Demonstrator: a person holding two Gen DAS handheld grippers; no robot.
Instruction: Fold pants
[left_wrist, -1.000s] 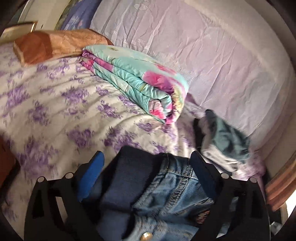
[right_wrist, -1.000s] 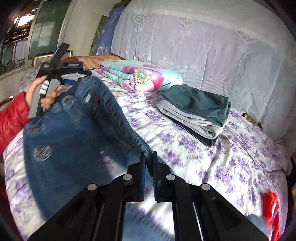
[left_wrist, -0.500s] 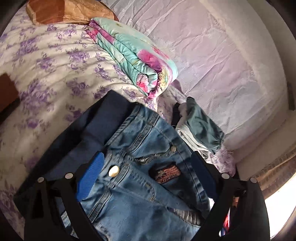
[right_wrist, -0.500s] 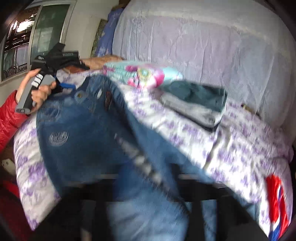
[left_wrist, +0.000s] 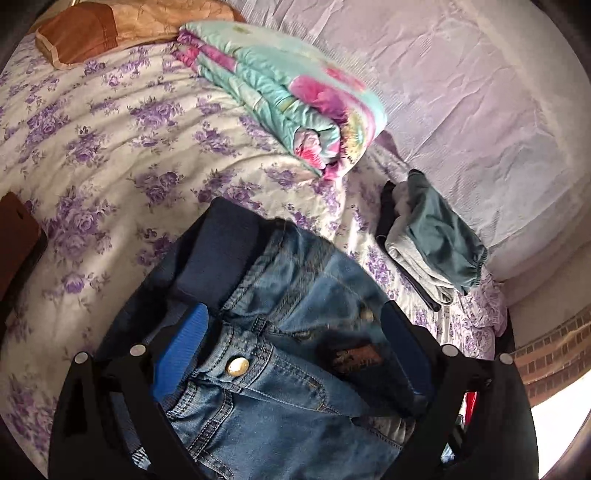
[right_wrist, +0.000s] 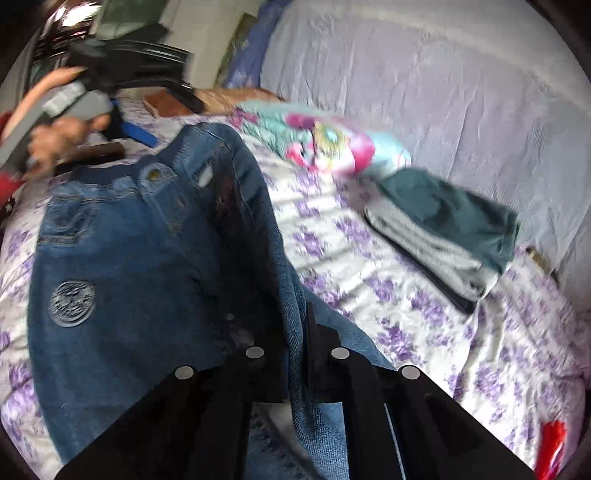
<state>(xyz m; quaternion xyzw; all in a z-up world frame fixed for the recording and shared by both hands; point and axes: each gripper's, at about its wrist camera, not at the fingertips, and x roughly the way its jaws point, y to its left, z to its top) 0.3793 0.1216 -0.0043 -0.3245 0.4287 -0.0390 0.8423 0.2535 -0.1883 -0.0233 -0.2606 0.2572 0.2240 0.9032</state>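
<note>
Blue jeans (left_wrist: 288, 354) lie on the flowered bed, waistband and metal button (left_wrist: 237, 366) toward the left wrist camera. My left gripper (left_wrist: 291, 332) hangs over the waistband with its blue fingers (left_wrist: 181, 347) wide apart and nothing clamped between them. In the right wrist view the jeans (right_wrist: 147, 266) spread across the bed's left side. My right gripper (right_wrist: 297, 332) is shut on a fold of the denim edge. The left gripper (right_wrist: 110, 88) shows there too, held in a hand above the waistband.
A rolled floral quilt (left_wrist: 288, 96) and a brown pillow (left_wrist: 110, 29) lie at the back of the bed. A stack of folded clothes, green on top (left_wrist: 432, 236), sits right of the jeans; it also shows in the right wrist view (right_wrist: 443, 221). A red item (right_wrist: 550, 446) lies at the bed's right edge.
My left gripper has shifted over the waistband, staying open. My right gripper has pulled the denim edge along and stays shut on it, with blur from quick motion.
</note>
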